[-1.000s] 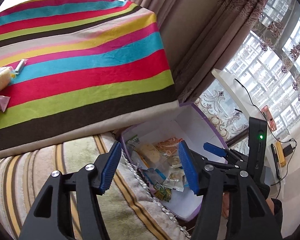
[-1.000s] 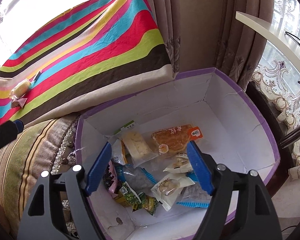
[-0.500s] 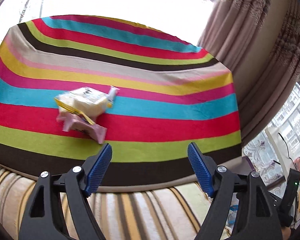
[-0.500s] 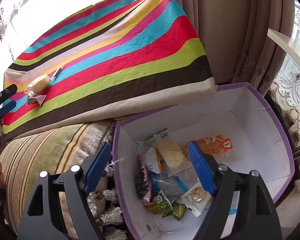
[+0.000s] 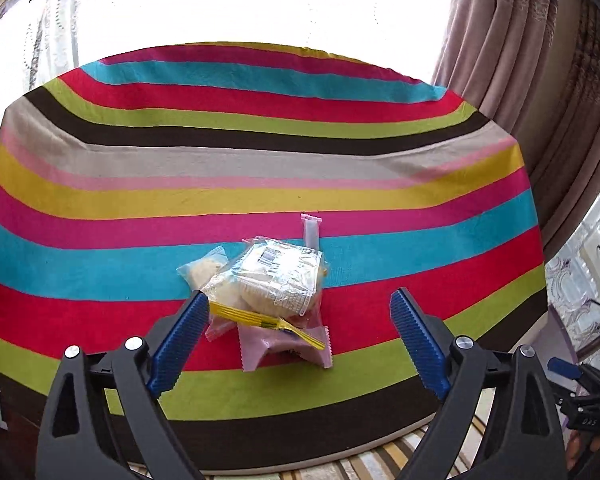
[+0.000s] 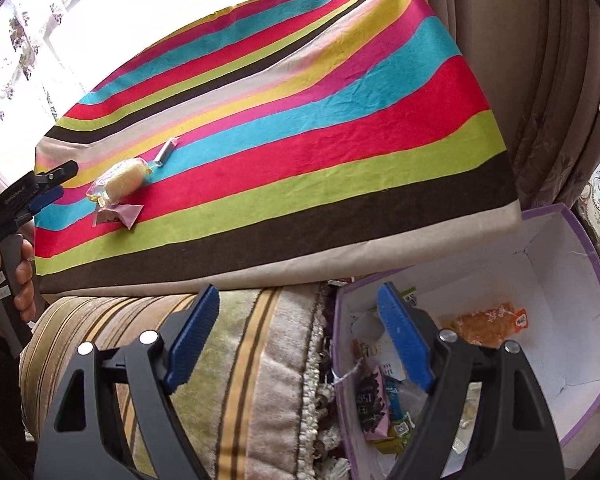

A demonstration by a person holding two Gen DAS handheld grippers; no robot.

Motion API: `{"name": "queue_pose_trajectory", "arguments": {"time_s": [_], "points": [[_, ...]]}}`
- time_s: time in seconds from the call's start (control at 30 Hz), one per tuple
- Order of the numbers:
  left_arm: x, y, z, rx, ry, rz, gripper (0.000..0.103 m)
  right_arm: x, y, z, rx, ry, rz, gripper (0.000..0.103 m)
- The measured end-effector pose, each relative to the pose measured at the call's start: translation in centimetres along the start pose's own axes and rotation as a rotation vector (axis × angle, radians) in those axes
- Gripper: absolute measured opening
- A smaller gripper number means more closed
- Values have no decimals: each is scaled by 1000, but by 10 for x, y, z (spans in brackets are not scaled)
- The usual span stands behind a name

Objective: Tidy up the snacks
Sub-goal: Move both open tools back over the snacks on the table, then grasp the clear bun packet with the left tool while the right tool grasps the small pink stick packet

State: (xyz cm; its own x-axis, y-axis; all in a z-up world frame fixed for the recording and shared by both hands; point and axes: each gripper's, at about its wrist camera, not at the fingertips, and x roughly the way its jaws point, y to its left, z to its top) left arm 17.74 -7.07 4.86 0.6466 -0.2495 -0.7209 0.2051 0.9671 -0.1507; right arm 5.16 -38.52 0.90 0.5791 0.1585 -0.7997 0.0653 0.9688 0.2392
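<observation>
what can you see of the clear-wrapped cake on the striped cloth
The clear-wrapped cake is a pale yellow sponge in crinkly transparent film with a barcode label and a yellow sealed edge. It lies flat on the striped cloth, overlapping a pink packet, beside a smaller clear packet and a thin stick sachet. Neither gripper touches it.

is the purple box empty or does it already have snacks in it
Not empty. The right wrist view shows the open-topped purple box holding several wrapped snacks, among them an orange packet, with bare white floor on its right side.
</observation>
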Motion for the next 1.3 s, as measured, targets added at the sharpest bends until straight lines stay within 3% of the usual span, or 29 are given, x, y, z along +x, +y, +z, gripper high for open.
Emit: {"name": "queue_pose_trajectory", "arguments": {"time_s": [0.3,0.57,0.8,1.1,1.3], "points": [[57,11,18,82,136,28,89,17,29,17,-34,-2,-3,82],[83,22,18,81,211,15,88,36,46,35,-33,10,8,82],[92,15,8,140,216,12,81,52,62,47,-46,21,12,82],[90,7,6,204,173,30,63,76,86,63,-56,38,18,82],[85,10,4,167,135,17,57,89,101,77,-47,15,6,82]]}}
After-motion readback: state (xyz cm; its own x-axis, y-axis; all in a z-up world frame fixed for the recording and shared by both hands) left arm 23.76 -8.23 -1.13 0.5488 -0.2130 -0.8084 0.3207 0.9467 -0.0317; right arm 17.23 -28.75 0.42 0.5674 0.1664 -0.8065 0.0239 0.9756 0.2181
